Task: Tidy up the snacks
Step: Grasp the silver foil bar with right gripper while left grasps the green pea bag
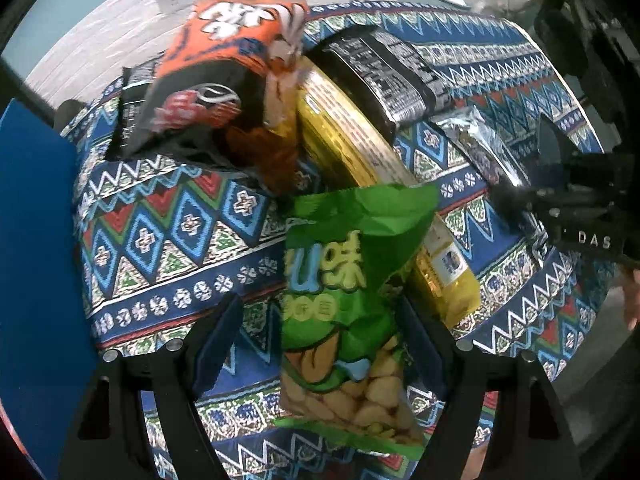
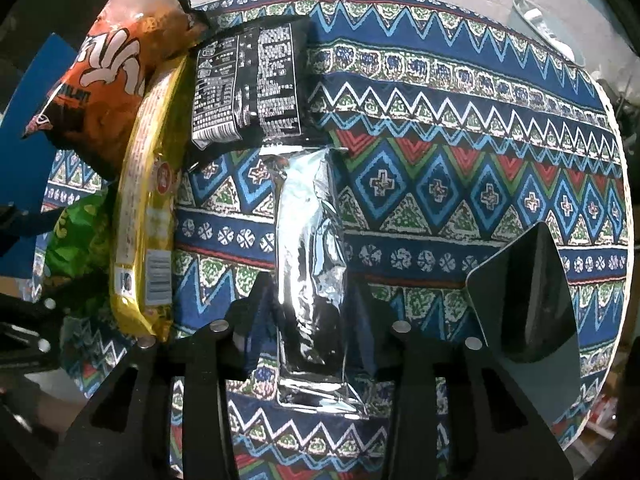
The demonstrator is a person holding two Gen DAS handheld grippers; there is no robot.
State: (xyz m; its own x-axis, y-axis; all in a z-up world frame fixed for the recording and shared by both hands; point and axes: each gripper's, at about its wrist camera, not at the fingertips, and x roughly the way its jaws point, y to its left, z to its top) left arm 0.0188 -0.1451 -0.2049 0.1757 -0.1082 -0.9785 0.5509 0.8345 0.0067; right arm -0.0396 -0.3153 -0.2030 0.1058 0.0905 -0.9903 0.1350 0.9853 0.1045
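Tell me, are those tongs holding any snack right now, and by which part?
Left tongs straddle the green bag without pinching it. Right tongs flank the silver packet's lower half; an actual grip cannot be told.

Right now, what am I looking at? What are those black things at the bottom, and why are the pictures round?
A person holds a two-finger claw in each hand, with a round-view camera on each. One picture looks along the left claw, open around a green snack bag. The other looks along the right claw, straddling a silver packet; whether it squeezes, I can't tell. An orange bag, a yellow packet and a black packet are piled on the patterned cloth.
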